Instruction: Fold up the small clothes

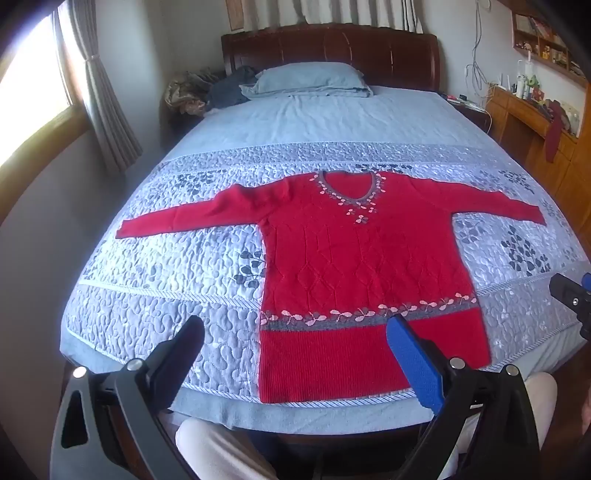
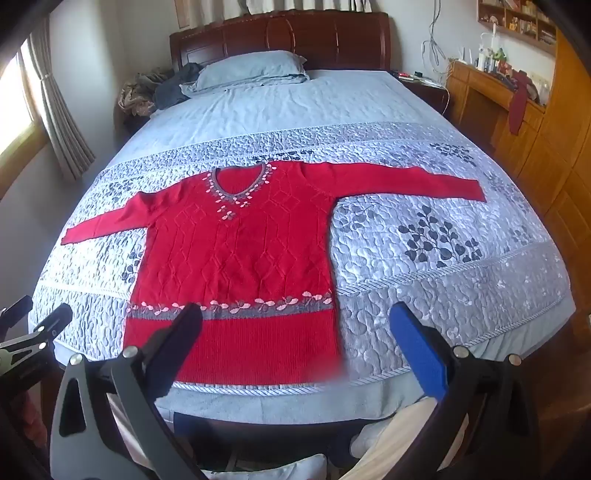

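window (image 1: 33, 92): far left wall, bright; grey curtain (image 1: 110, 110) hangs beside it
left gripper (image 1: 295, 332): jaws wide apart, nothing between them; above near edge of bed, over sweater's left hem corner, not touching
sweater (image 1: 362, 266): red knit, flat and face up on quilt (image 1: 166, 266); both sleeves spread sideways; collar far, ribbed hem at near edge; grey band with pink leaf pattern above hem, same trim round the V-neck
right gripper (image 2: 297, 323): jaws wide apart, empty; above near edge, over sweater's right hem corner and bare quilt to the right
bed (image 2: 295, 107): pale blue sheet, pillow (image 2: 251, 66) at far end, dark wood headboard (image 2: 280, 35)
desk (image 2: 476, 88): far right, wooden, cluttered
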Available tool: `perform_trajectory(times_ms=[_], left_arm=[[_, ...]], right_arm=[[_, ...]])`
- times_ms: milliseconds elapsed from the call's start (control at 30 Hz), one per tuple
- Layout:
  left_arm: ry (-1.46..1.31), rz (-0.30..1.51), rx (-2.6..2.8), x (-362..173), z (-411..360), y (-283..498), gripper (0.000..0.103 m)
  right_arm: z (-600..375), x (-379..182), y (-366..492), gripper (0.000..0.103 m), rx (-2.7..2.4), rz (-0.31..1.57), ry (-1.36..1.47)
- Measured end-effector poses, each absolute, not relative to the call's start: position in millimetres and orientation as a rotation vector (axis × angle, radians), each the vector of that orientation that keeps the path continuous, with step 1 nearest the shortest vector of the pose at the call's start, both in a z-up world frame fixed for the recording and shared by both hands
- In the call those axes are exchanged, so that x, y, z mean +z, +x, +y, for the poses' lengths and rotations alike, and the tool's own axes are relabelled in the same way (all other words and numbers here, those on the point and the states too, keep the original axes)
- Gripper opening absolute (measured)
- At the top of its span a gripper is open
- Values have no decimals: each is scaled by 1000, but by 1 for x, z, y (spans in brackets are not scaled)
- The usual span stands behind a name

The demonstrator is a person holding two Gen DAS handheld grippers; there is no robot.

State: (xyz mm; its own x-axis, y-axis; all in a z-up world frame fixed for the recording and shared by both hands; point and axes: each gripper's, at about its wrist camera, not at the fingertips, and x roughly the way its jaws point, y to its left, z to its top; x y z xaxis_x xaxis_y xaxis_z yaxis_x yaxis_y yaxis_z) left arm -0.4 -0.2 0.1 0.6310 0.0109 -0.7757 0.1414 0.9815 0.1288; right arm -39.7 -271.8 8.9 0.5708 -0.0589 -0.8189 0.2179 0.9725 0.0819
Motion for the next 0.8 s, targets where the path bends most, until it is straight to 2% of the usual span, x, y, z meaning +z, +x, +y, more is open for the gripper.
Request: perform_trajectory(times_ms=[800], left_arm=[[173, 903, -40, -7, 9, 6, 99]], right_arm=[[-270, 4, -38, 100, -150, 941, 166]])
